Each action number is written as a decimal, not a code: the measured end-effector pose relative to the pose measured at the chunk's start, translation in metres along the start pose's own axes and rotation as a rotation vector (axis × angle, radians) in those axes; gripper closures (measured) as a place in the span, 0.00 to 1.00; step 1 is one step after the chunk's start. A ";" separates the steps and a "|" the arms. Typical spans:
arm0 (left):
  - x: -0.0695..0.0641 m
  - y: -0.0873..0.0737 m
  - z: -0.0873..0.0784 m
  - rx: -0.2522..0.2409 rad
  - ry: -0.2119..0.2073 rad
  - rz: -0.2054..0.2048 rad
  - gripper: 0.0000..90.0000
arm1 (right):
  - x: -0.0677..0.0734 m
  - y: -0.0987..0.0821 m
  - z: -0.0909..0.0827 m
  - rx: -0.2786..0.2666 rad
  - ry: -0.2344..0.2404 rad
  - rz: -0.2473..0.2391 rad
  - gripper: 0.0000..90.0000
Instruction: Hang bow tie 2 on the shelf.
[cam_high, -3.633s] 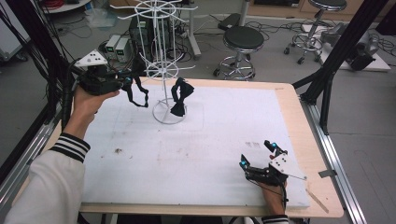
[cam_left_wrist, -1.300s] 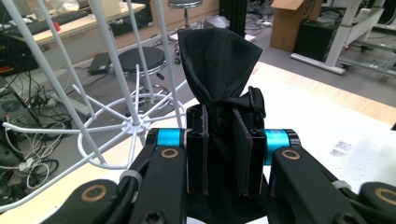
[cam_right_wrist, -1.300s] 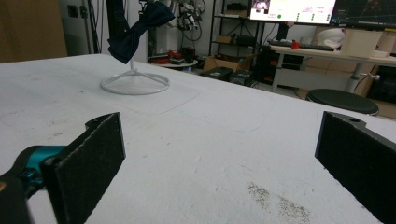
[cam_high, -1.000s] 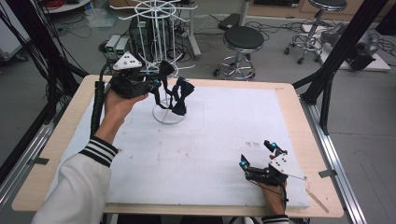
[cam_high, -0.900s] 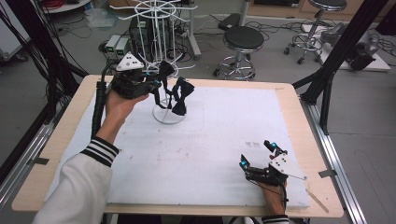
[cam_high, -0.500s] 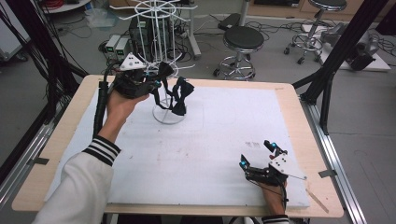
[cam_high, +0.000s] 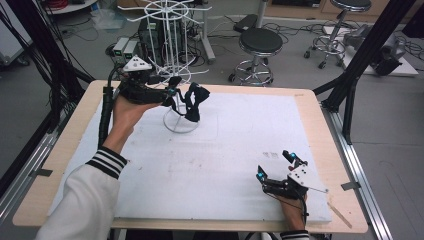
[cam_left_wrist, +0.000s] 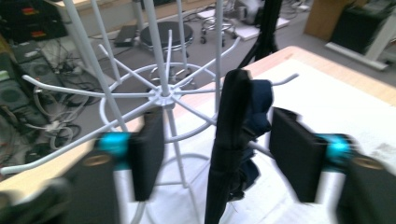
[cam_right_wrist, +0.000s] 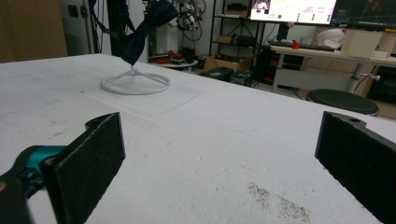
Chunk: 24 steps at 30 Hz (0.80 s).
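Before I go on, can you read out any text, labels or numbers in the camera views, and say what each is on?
No text reads clearly.
Monitor screens in the right gripper view: lines and coloured marks, too small and blurred to read.
Grey boxes on the floor behind the white wire rack: green spots, no legible label.
Dark bow tie and white table mat: no print that I can make out.

Work table, light wooden top (cam_high: 65, 165), with white foam sheet

White foam sheet (cam_high: 225, 160) covers most of the wooden top, leaving a bare margin at the edges. White wire rack's round ring base (cam_high: 179, 122) stands on the sheet's far left part. Faint dark speckles (cam_right_wrist: 280, 200) mark the sheet's near right area.
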<state>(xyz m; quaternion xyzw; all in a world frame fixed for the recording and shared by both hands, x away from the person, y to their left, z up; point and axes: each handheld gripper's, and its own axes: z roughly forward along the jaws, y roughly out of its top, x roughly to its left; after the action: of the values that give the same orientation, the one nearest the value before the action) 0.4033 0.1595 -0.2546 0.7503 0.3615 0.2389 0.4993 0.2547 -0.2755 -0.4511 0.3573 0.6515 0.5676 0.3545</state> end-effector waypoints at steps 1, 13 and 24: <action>0.000 0.000 -0.002 -0.016 -0.012 0.002 0.28 | 0.000 0.000 0.000 0.000 0.001 0.000 0.01; 0.004 -0.019 -0.052 -0.260 -0.122 0.086 0.15 | 0.000 0.000 0.000 -0.005 -0.002 0.002 0.01; 0.009 -0.095 -0.098 -0.358 -0.138 0.176 0.13 | 0.000 0.000 0.000 -0.006 -0.005 -0.009 0.01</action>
<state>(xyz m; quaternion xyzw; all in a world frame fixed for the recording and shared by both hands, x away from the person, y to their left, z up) 0.3101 0.2460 -0.3044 0.6929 0.2111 0.2901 0.6254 0.2549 -0.2756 -0.4512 0.3549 0.6505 0.5669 0.3597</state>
